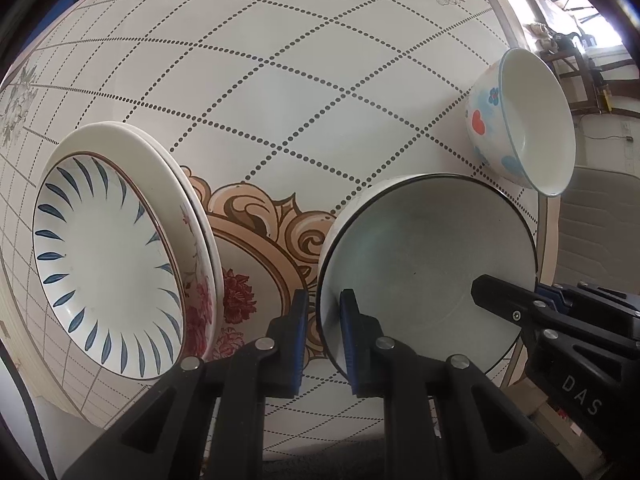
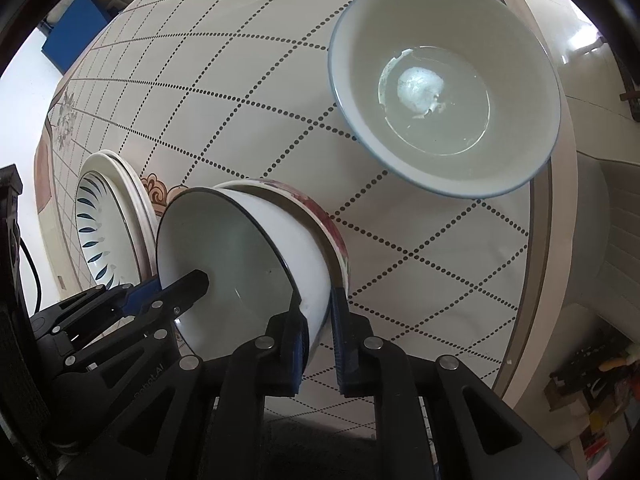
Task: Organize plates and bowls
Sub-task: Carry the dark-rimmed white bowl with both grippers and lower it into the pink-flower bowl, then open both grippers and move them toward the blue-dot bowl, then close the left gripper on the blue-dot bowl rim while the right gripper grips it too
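The dark-rimmed bowl [image 2: 240, 248] sits nested in a floral bowl [image 2: 334, 236] near the front of the table [image 1: 280, 80], right of the plate stack [image 1: 120, 264]. Both grippers have it by opposite sides of the rim. The right gripper [image 2: 318, 340] straddles the near-right wall, one finger inside and one outside, the pads close to or touching the wall; whether they press firmly I cannot tell. The left gripper [image 1: 324, 340] straddles the left edge the same way, its fingers a little apart around the rim, and contact there looks loose or not yet made.

The bowl appears to be either seated or about to be lifted. To do this well, both pinches should bite evenly below the rim, and the bowl should be kept level as it moves, so that it does not drag on the floral bowl beneath. Glazed ceramic is slick, so a shallow grip may slip. If it is being released, open one gripper at a time and draw straight back.

The heart bowl [image 2: 444, 88] stands apart at the far right near the table edge; it would join the stack next.

Writing: "DAS" on the right gripper body in the left view; partial lettering ending "AI" on the left gripper in the right view.
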Available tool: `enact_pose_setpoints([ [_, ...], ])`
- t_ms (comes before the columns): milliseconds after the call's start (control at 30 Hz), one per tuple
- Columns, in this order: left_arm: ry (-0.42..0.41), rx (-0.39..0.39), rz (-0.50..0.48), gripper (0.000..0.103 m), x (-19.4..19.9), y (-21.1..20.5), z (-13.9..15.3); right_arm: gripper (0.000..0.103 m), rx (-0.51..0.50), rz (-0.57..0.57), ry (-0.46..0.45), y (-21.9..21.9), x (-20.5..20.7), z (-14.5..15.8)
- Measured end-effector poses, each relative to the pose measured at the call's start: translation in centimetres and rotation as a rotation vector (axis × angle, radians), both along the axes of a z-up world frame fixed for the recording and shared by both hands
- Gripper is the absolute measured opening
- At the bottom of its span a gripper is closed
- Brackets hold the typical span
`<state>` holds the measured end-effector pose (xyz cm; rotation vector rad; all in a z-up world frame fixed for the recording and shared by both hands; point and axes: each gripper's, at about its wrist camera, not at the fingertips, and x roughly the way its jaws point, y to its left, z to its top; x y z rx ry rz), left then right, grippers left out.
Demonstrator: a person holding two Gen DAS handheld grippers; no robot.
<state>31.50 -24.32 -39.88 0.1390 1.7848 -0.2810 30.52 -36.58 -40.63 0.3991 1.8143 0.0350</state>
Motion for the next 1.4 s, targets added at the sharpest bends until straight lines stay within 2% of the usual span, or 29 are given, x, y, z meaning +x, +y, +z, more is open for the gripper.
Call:
enact_pose_setpoints([
  [133,-0.009,-0.003,0.01,0.014,-0.4,0.4,0.2,0.013,-0.045,0.005,0.011,0.0,-0.3,0.3],
  [233,-0.01,-0.01,0.015,0.014,-0.4,1.1,0.3,0.009,-0.058,0.007,0.025,0.0,-0.7,0.2],
  [367,-0.01,-0.011,0.018,0.014,-0.6,1.7,0.3,0.008,-0.041,-0.016,0.026,-0.5,-1.1,0.2],
  [467,-0.045,-0.003,0.013,0.014,-1.1,1.8,1.0,0.008,-0.031,-0.02,0.018,-0.8,-1.3,0.4],
  [533,-0.118,0.015,-0.003,0.015,-1.6,1.7,2.6,0.008,-0.021,-0.026,0.004,-1.0,-1.4,0.7],
  [600,-0.24,0.034,-0.041,0.015,-2.0,1.2,5.1,0.008,-0.01,-0.035,-0.025,-1.4,-1.5,1.6],
  [800,-0.666,-0.057,-0.057,0.018,-2.1,0.2,13.4,0.008,0.004,-0.03,-0.204,-3.5,-2.2,6.0],
  [833,-0.708,-0.063,-0.057,0.022,-1.6,-0.2,14.2,0.008,-0.014,-0.023,-0.225,-3.9,-2.3,6.7],
  [900,-0.744,-0.078,-0.064,0.023,-0.8,-1.0,15.0,0.008,-0.048,-0.008,-0.257,-5.0,-2.0,8.0],
  [1000,-0.683,-0.071,-0.103,0.023,1.9,-2.5,14.5,0.015,-0.072,-0.018,-0.288,-6.8,-1.4,9.0],
  [1033,-0.64,-0.067,-0.112,0.023,2.6,-3.0,13.8,0.027,-0.076,-0.032,-0.288,-7.4,-1.2,9.2],
  [1067,-0.595,-0.08,-0.119,0.023,3.3,-3.7,13.3,0.051,-0.072,-0.05,-0.292,-8.2,-1.0,9.2],
  [1100,-0.556,-0.095,-0.115,0.023,4.1,-4.1,12.8,0.069,-0.067,-0.073,-0.298,-9.1,-0.8,9.2],
  [1133,-0.519,-0.108,-0.113,0.023,4.5,-4.7,12.3,0.102,-0.061,-0.089,-0.306,-9.8,-0.4,9.1],
  [1267,-0.368,-0.159,-0.107,0.023,6.6,-7.3,10.0,0.103,-0.075,-0.128,-0.319,-11.4,0.5,8.3],
  [1400,-0.229,-0.186,-0.1,0.023,8.3,-9.5,7.2,0.103,-0.088,-0.159,-0.288,-13.2,1.8,6.4],
])
